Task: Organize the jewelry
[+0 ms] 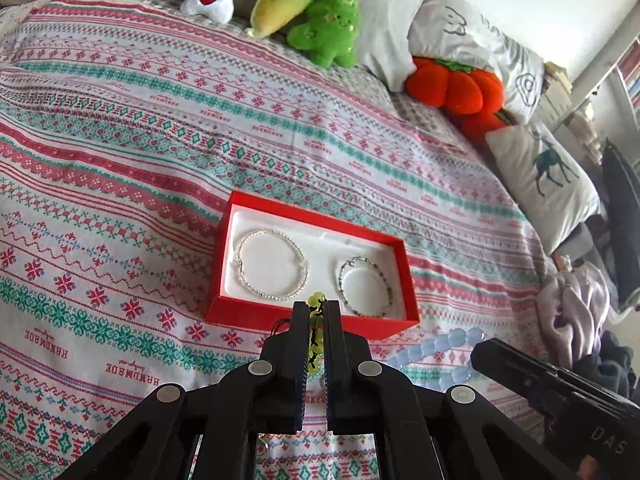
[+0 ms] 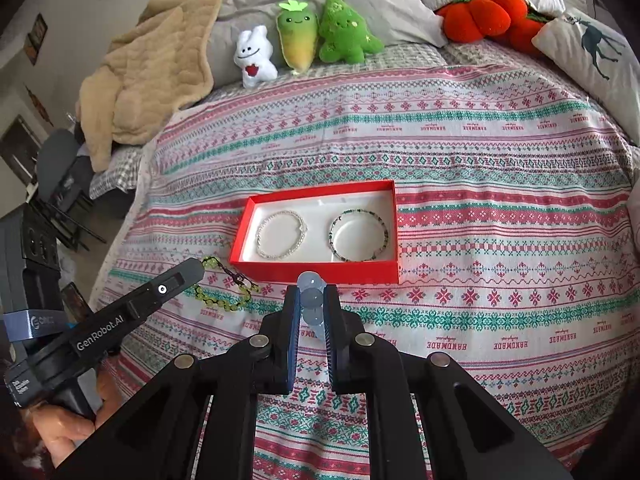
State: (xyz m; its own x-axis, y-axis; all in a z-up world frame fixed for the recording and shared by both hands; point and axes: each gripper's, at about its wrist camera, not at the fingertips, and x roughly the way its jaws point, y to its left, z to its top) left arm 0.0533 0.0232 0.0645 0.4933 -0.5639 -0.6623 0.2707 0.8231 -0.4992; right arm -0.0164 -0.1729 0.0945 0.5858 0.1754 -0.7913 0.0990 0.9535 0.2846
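Note:
A red box [image 1: 280, 317] with a white lining lies on the patterned bedspread. Inside it are a white beaded bracelet [image 1: 272, 266] on the left and a dark green beaded bracelet [image 1: 366, 286] on the right. My left gripper [image 1: 316, 304] is shut on a yellow-green bead bracelet [image 1: 315, 354] with black cord, just in front of the box. My right gripper [image 2: 313, 286] is shut on a pale blue bead bracelet [image 2: 311, 298], also at the box's [image 2: 316, 273] near wall. In the right wrist view the left gripper [image 2: 198, 268] shows with the green bracelet [image 2: 224, 290] dangling from it.
Plush toys [image 2: 304, 40] and an orange pumpkin cushion [image 2: 488, 16] line the far side of the bed, with pillows [image 1: 544, 172] at the right. A beige blanket [image 2: 148, 72] lies at the far left. A hand [image 2: 68, 428] grips the left tool's handle.

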